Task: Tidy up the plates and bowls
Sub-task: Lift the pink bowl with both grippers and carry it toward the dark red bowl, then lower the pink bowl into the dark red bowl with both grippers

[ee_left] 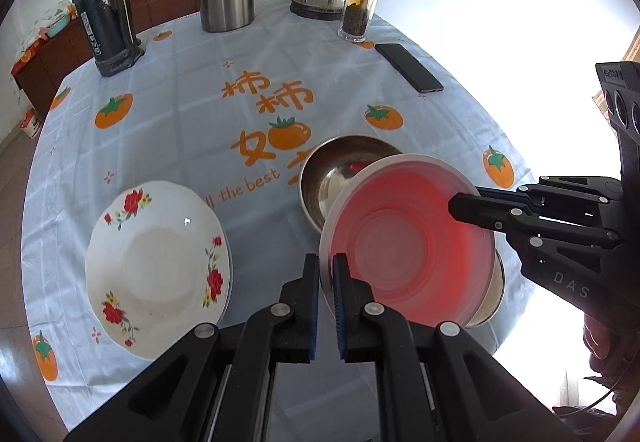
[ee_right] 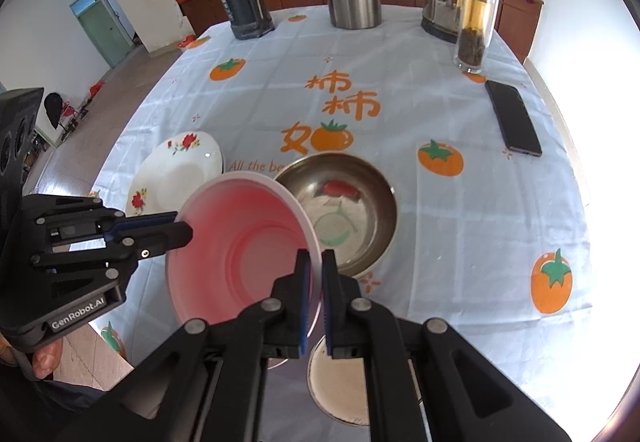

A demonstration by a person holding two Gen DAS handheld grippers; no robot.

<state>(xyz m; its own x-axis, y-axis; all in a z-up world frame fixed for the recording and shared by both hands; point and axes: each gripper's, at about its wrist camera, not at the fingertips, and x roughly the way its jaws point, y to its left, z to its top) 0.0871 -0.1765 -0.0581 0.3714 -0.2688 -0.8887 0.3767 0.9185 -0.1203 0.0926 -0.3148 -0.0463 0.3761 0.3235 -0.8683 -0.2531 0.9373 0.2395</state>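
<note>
Pink plastic bowl (ee_left: 412, 242): raised above counter (ee_left: 192, 145), rim clamped between closed fingers of left gripper (ee_left: 326, 270) and right gripper (ee_right: 316, 266), over steel bowl (ee_right: 352, 209). Beside: floral plate (ee_left: 160, 266). Legible: "GenRobot.AI", "DAS" on grippers; tablecloth's "All the best" partly hidden.

Tablecloth (ee_left: 192, 89) reads "柿柿如" and "All the best"; left tongs (ee_right: 182, 230) body reads "GenRobot.AI".

The pink bowl (ee_left: 412, 242) at lower right looks like translucent matt plastic. Behind it, the steel bowl (ee_left: 340, 177) is shiny metal. The flowered plate (ee_left: 156, 266) at lower left is glossy ceramic. The tablecloth (ee_left: 180, 121) looks like smooth printed cloth.
</note>
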